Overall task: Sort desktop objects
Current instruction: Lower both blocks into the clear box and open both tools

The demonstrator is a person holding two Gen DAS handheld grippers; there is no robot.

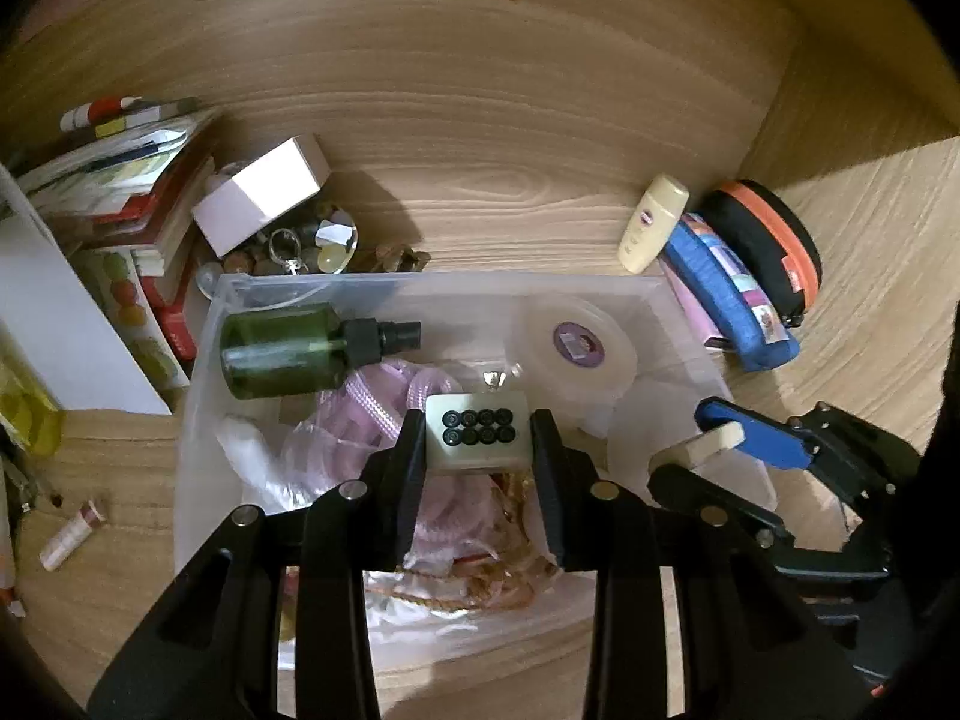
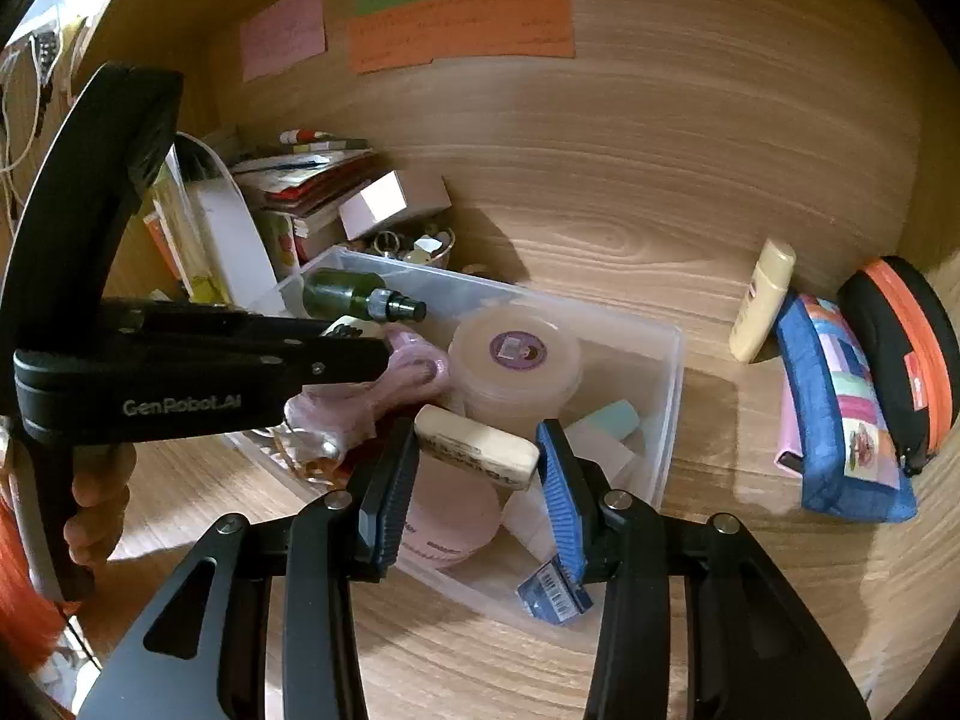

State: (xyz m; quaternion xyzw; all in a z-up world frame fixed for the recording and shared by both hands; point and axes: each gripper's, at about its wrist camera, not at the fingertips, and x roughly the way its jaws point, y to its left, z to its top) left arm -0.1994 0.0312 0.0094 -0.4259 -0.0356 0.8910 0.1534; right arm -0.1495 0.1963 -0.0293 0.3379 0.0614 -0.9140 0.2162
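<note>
A clear plastic bin (image 1: 204,372) (image 2: 669,420) sits on the wooden desk. It holds a green spray bottle (image 1: 282,351) (image 2: 342,294), a round clear tub (image 1: 585,348) (image 2: 516,360), pink cord and bags. My left gripper (image 1: 477,441) is shut on a cream mahjong-like tile (image 1: 477,435) with black dots, above the bin. My right gripper (image 2: 477,450) is shut on a cream eraser-like block (image 2: 477,447), above the bin's right part. The right gripper also shows in the left wrist view (image 1: 708,444), and the left gripper in the right wrist view (image 2: 360,339).
A cream lotion bottle (image 1: 651,222) (image 2: 762,300), a blue pouch (image 1: 729,294) (image 2: 840,408) and a black-orange case (image 1: 768,240) (image 2: 906,354) lie right of the bin. Books (image 1: 120,180), a pink box (image 1: 258,192) and a trinket dish (image 1: 318,240) stand at back left. A small tube (image 1: 72,534) lies at left.
</note>
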